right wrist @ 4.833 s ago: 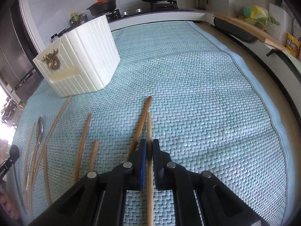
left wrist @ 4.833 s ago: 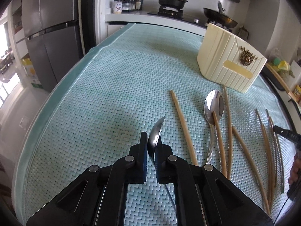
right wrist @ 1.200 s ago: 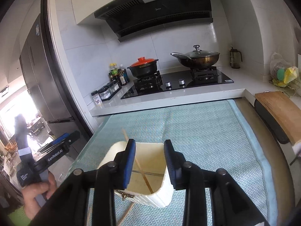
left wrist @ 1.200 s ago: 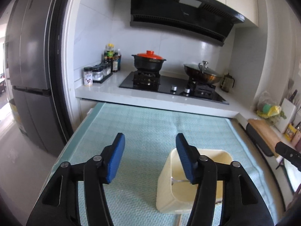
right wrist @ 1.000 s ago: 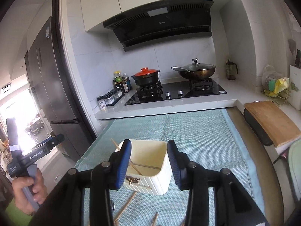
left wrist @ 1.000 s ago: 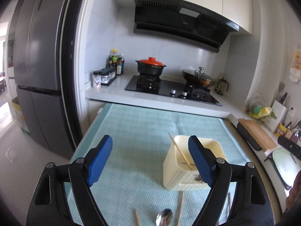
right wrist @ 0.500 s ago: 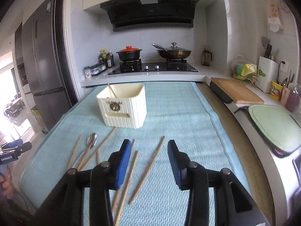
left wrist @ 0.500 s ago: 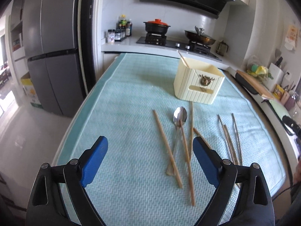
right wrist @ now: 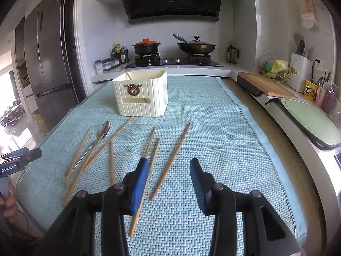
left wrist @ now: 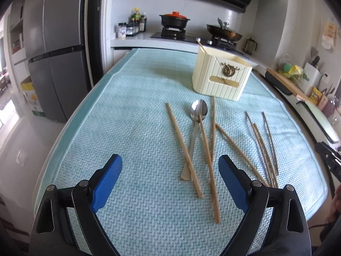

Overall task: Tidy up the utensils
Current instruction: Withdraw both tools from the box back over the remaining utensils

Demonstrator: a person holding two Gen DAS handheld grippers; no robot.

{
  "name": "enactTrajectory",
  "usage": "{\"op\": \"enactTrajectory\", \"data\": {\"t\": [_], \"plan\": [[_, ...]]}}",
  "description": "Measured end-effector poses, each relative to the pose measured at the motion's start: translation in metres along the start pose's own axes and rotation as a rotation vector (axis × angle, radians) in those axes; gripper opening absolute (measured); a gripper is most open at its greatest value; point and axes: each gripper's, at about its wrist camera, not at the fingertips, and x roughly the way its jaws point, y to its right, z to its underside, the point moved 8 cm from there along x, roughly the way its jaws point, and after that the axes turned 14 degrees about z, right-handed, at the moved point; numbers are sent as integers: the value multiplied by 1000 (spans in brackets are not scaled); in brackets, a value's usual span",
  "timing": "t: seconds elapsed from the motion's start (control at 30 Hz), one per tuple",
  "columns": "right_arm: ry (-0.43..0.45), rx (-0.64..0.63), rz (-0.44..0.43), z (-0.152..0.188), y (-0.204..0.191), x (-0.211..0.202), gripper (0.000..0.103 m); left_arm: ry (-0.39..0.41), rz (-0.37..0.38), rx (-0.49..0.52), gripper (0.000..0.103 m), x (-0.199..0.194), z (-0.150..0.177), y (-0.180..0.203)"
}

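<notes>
Both tools released, empty: left tool (left wrist: 170, 168), right tool (right wrist: 168, 173) above chopsticks (right wrist: 170, 161), spoon (left wrist: 198, 111) before cream utensil holder (right wrist: 141, 92).

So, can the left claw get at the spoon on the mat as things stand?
Probably yes, but not cleanly. The left claw is open and empty, with nothing between it and the spoon. However, one chopstick lies over the spoon's bowl and another crosses its handle, so a pickup may disturb them.

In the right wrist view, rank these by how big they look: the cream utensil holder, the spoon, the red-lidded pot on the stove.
1. Cream utensil holder: clearly largest.
2. Spoon: long but thin.
3. Red-lidded pot: looks smallest, but it sits farthest from the camera, so its rank below the spoon is unsure.
</notes>
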Motion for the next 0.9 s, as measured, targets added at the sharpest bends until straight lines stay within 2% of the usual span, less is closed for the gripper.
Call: {"op": "enactTrajectory", "data": {"t": [0.07,0.1,0.17,0.33,0.57,0.9], "plan": [[-18,7,-14,5,-4,4,41,-39,-16,16,93,6,6,0],[-25,12,-20,7,-5,6,41,-49,-22,12,96,8,8,-2],[-41,17,-22,11,-8,9,41,-45,-28,0,102,8,10,-4],[-78,30,-29,17,-12,17,41,-30,-67,45,102,8,8,-2],[-110,27,0,21,-11,27,41,-52,-1,-23,102,14,10,-10],[-166,54,59,23,4,51,41,-80,-13,-48,102,26,2,-20]]}}
